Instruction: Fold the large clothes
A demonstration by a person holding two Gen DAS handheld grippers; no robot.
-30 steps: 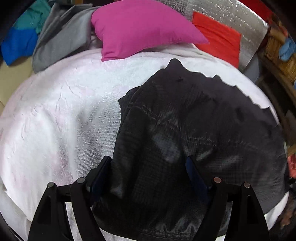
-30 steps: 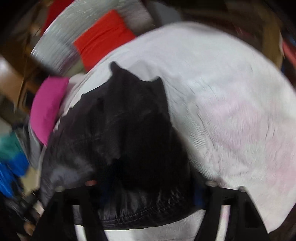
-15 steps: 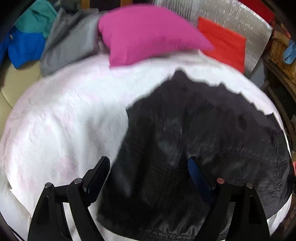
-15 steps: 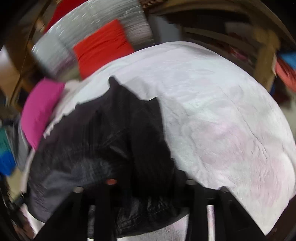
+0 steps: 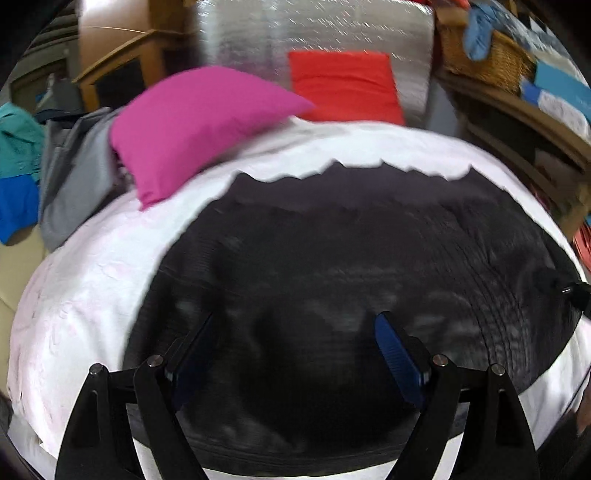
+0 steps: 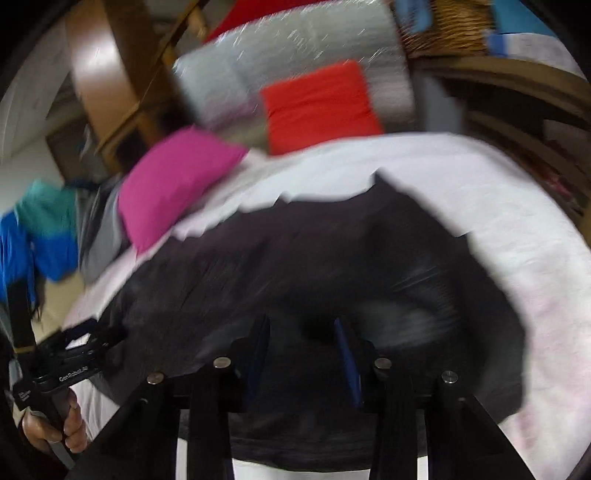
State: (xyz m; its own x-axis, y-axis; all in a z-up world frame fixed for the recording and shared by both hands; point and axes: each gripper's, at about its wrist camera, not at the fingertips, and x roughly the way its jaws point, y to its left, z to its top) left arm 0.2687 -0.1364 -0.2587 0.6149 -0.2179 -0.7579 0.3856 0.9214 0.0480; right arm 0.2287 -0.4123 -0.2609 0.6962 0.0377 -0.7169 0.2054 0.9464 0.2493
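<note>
Presently listed: one black garment, spread flat on the white bed cover, reaching close to the bed's near edge, its jagged far edge toward the pillows. One pink pillow at the bed's far left corner, resting on the cover. One red cushion beyond the far edge, against a silver panel. Grey clothes heaped past the left edge. Left hand-held gripper: fingers spread wide above the garment, nothing pinched. Right hand-held gripper: fingers have just been narrowing; blur hides whether cloth is pinched, cannot tell.
</note>
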